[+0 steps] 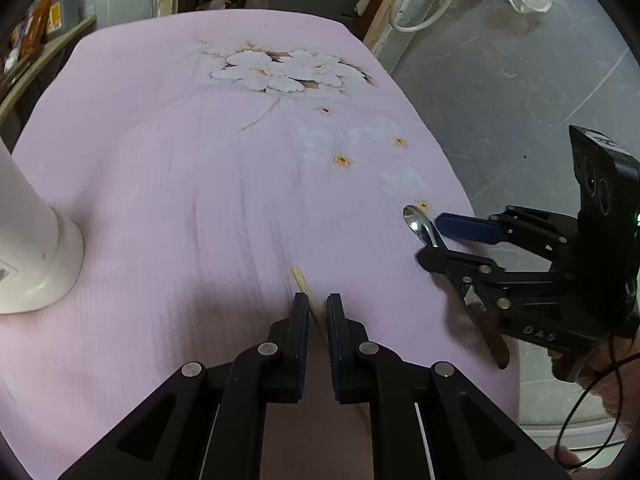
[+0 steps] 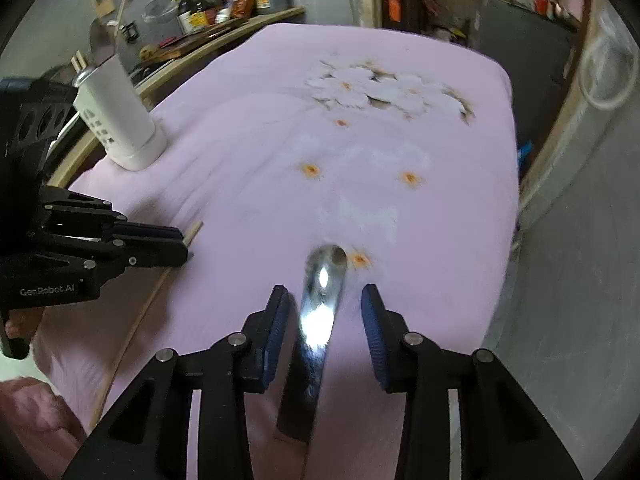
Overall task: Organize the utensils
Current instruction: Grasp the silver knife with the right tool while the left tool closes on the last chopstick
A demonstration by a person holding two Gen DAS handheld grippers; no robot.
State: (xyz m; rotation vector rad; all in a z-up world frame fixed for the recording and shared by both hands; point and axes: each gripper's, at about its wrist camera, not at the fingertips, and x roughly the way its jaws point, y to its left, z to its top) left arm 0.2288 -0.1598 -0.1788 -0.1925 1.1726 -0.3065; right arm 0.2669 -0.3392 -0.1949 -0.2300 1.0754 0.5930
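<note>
A wooden chopstick [image 1: 305,289] lies on the pink flowered tablecloth [image 1: 180,184]. My left gripper [image 1: 318,305] has its jaws close around the chopstick, nearly touching it; it also shows in the right wrist view [image 2: 182,240] with the chopstick [image 2: 194,230] between its tips. A metal spoon [image 2: 320,300] lies on the cloth between the pads of my right gripper [image 2: 325,300], which is open. The spoon [image 1: 420,226] and right gripper [image 1: 430,236] also show in the left wrist view, near the table's right edge. A white utensil holder [image 2: 120,120] stands at the far left.
The holder [image 1: 28,248] has a few utensils in it, seen in the right wrist view. A wooden shelf with bottles [image 2: 224,4] runs behind the table. Grey floor [image 1: 520,80] lies past the right edge.
</note>
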